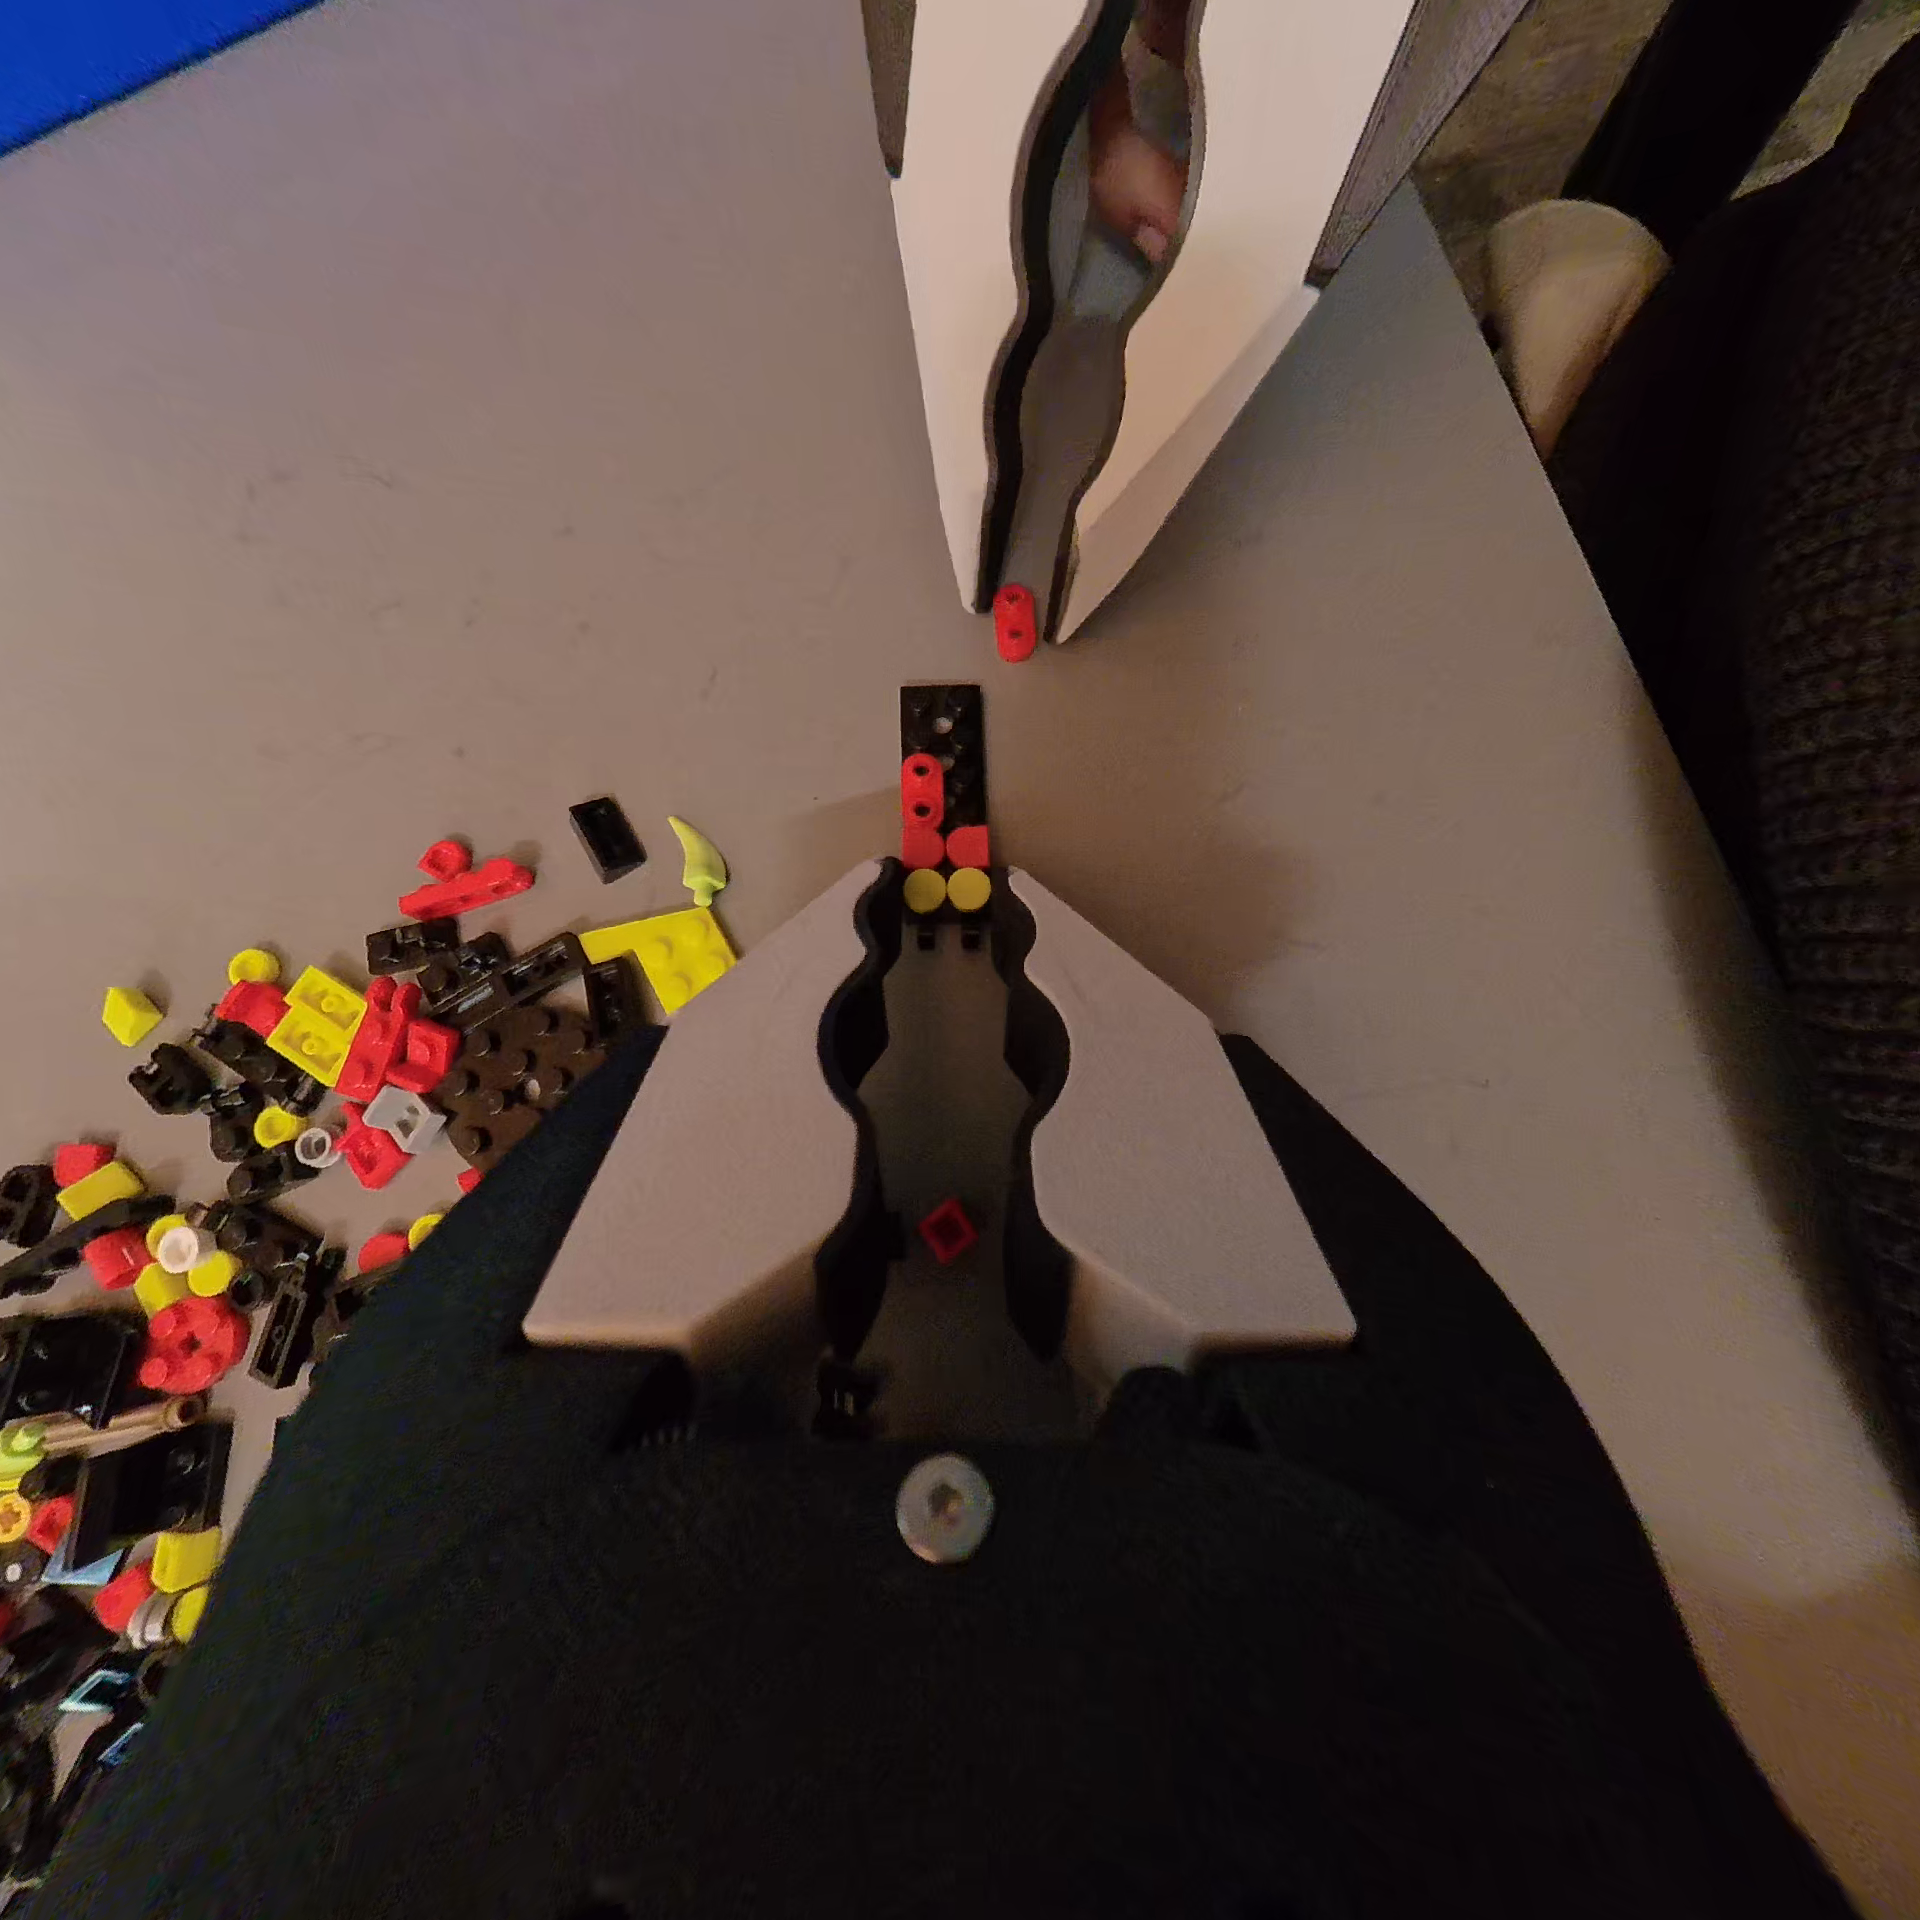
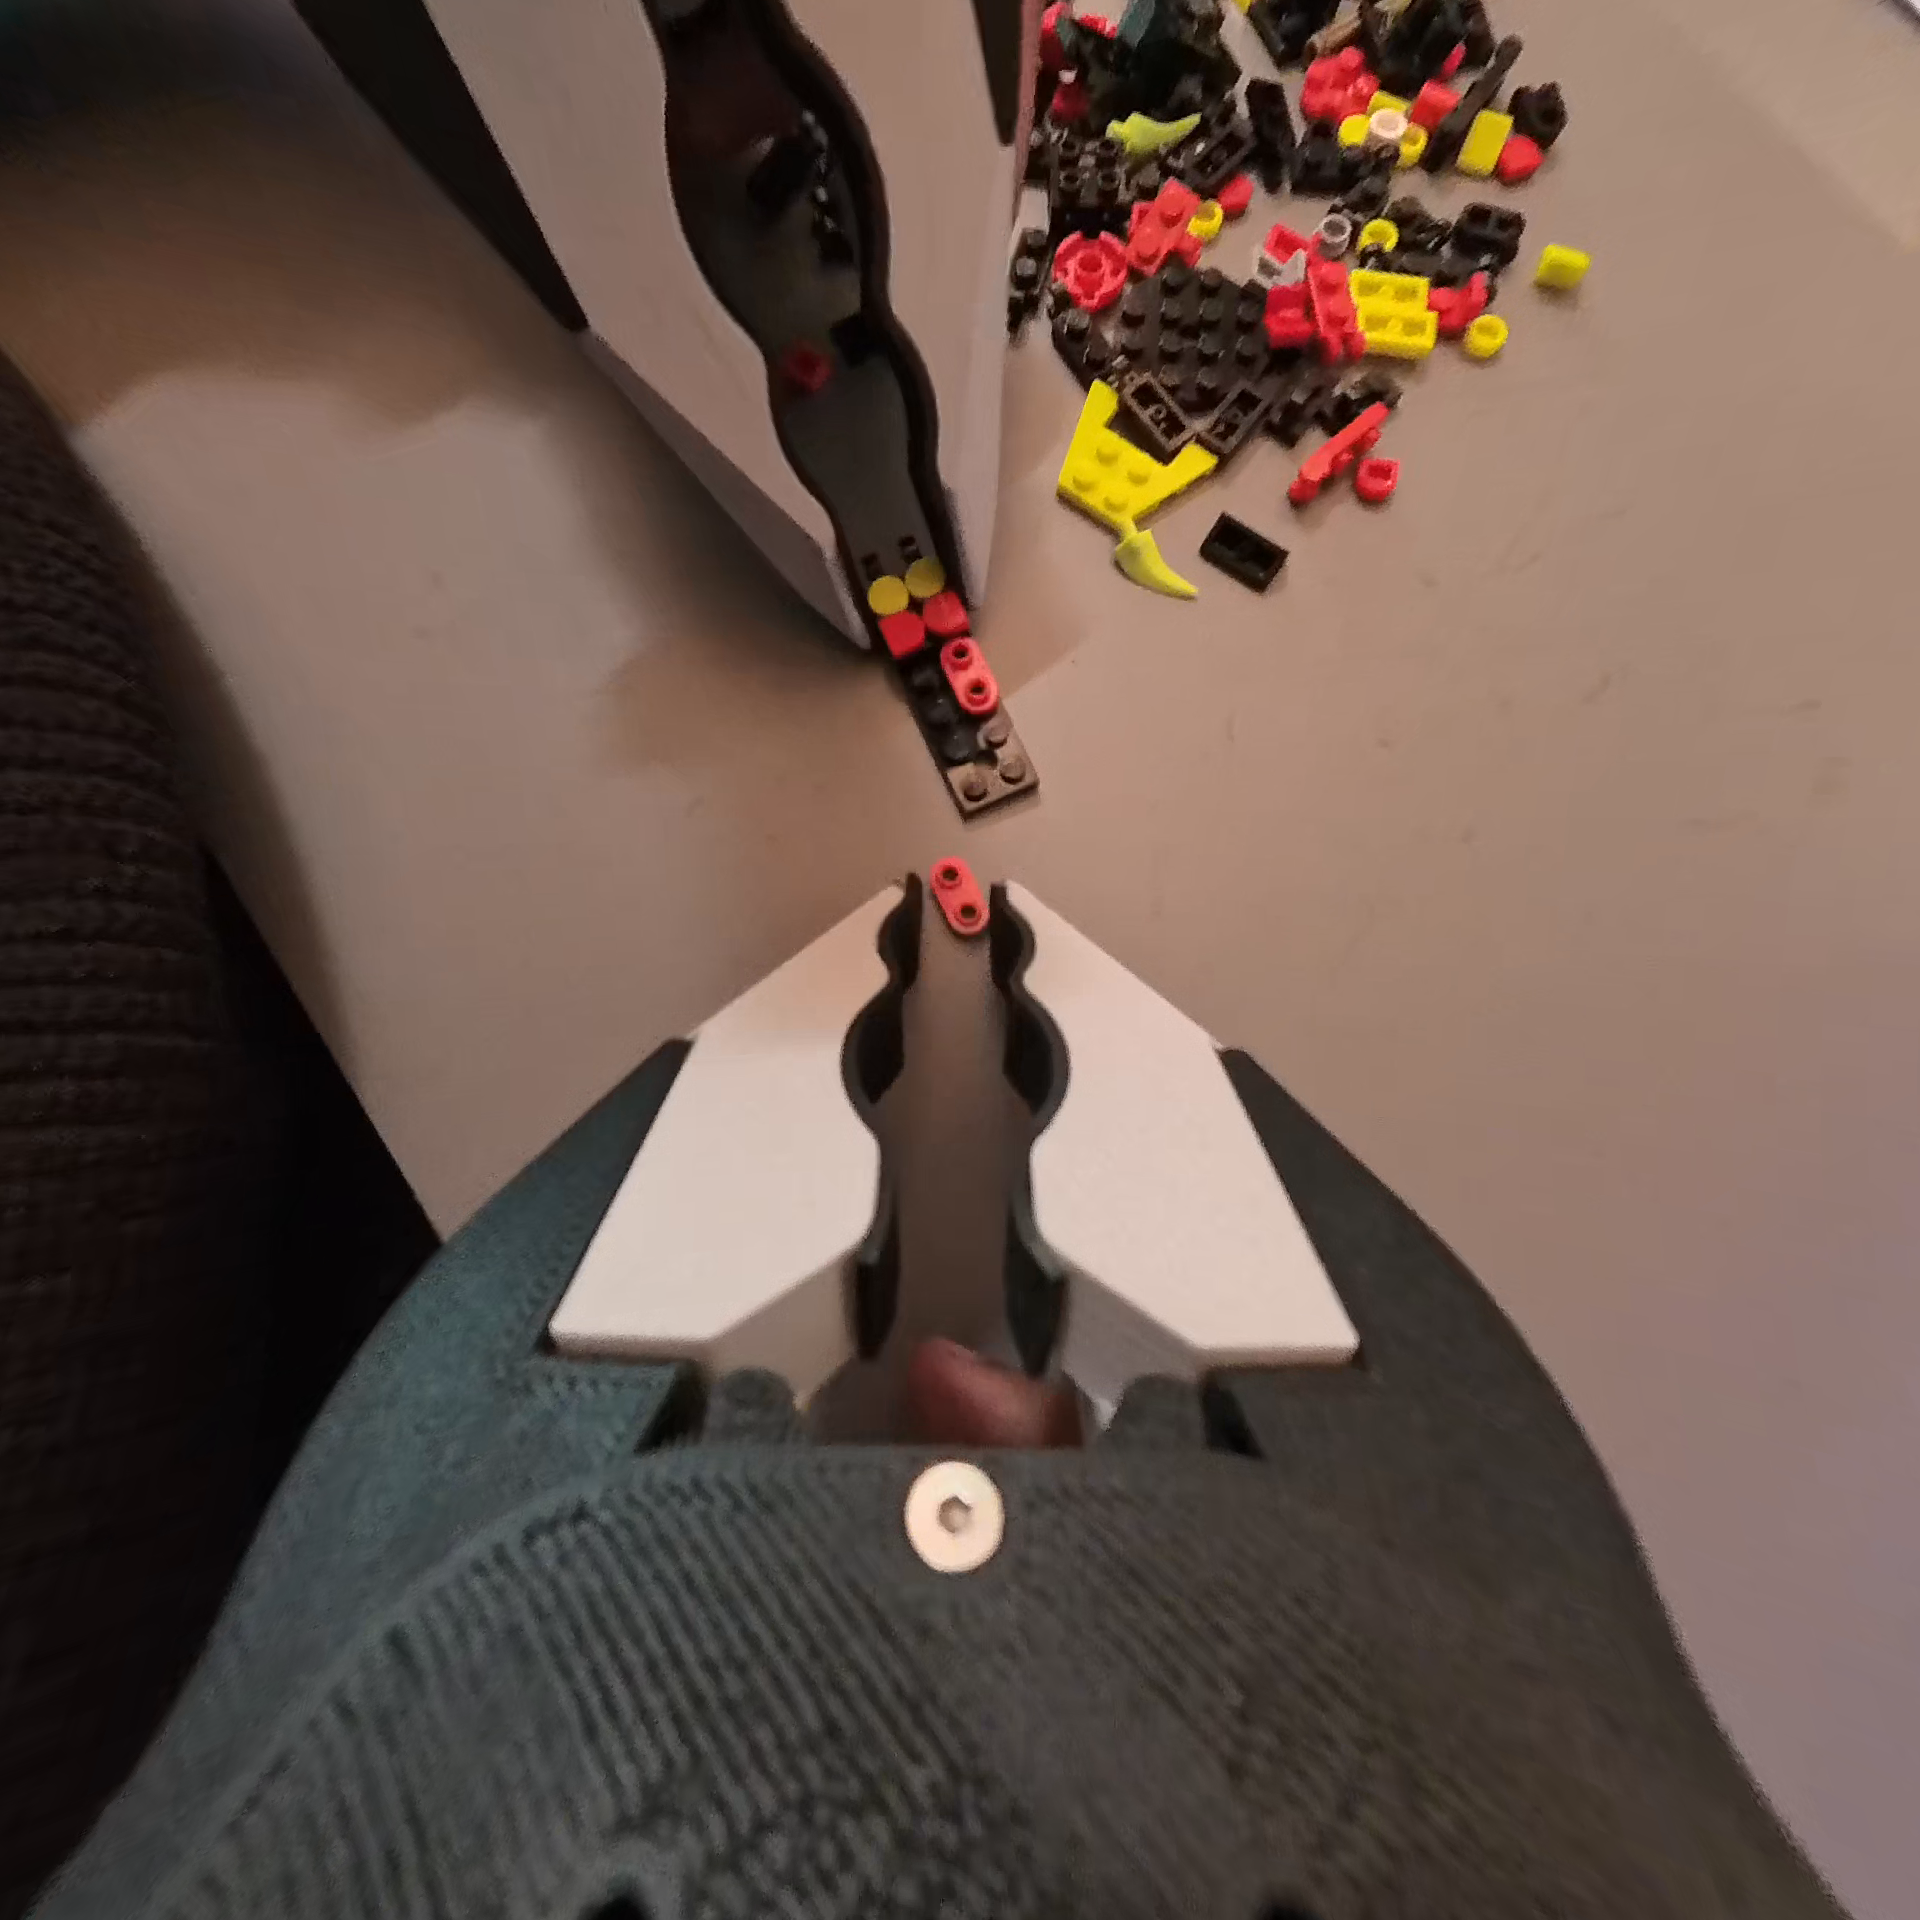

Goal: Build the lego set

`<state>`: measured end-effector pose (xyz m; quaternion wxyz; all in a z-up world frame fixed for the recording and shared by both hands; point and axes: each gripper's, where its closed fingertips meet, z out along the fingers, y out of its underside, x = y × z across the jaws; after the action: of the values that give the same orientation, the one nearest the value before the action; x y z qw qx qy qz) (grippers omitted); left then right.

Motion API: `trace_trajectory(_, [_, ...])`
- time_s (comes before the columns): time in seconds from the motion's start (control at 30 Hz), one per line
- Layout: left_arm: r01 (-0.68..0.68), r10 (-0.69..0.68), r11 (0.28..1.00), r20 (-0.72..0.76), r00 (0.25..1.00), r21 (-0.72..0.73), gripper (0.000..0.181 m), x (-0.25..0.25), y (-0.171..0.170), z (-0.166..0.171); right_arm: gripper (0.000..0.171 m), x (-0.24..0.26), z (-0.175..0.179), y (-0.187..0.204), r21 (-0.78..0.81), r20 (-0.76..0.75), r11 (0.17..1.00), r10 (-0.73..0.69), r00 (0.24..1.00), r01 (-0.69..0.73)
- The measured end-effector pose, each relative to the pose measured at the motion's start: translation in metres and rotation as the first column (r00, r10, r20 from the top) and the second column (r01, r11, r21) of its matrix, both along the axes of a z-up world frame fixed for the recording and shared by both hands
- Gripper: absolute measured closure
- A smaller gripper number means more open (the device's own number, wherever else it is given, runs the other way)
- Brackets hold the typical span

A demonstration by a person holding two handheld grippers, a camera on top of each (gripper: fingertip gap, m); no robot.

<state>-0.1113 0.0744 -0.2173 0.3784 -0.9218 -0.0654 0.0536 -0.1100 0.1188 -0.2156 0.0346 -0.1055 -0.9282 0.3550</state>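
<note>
My left gripper (image 1: 943,883) is shut on a long black plate (image 1: 942,727) that carries two yellow round tiles (image 1: 945,889), two red tiles (image 1: 943,846) and a red two-hole plate (image 1: 921,792). The plate's far end sticks out past the fingertips. My right gripper (image 2: 954,889) is shut on a second small red two-hole plate (image 2: 958,896), held just short of the black plate's free end (image 2: 987,774). In the left wrist view the right gripper (image 1: 1018,618) comes from the top with that red piece (image 1: 1013,621).
A pile of loose black, red and yellow bricks (image 1: 312,1049) lies left of my left gripper, with a yellow wedge plate (image 1: 670,951), a black small plate (image 1: 608,836) and a lime claw (image 1: 698,860) at its edge. A loose red piece (image 1: 948,1231) shows between the left fingers. The table edge (image 1: 1621,644) and a dark sleeve (image 1: 1829,727) are at right. The tips of one gripper are about 5 cm away from the tips of the other. My left tips are roughly 6 cm from the loose red piece (image 1: 948,1231). It turns up in the right wrist view (image 2: 807,368) as well.
</note>
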Motion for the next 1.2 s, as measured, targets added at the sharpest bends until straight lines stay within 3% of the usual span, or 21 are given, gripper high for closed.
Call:
trace_trajectory(0.37, [0.001,-0.001,1.0,0.004,1.0,-0.005,0.164,0.0,0.0,-0.001,0.164,0.008,0.021,-0.025,-0.089,-0.101,0.989,0.106,0.989,-0.115])
trace_trajectory(0.73, [0.0,0.0,1.0,-0.002,1.0,-0.006,0.164,0.0,0.0,-0.001,0.164,-0.004,0.007,-0.038,0.019,-0.236,0.976,0.215,0.948,-0.217])
trace_trajectory(1.2, [0.0,0.0,1.0,-0.002,1.0,-0.006,0.164,0.0,0.0,-0.001,0.156,-0.004,0.006,-0.037,0.039,-0.286,0.971,0.237,0.928,-0.235])
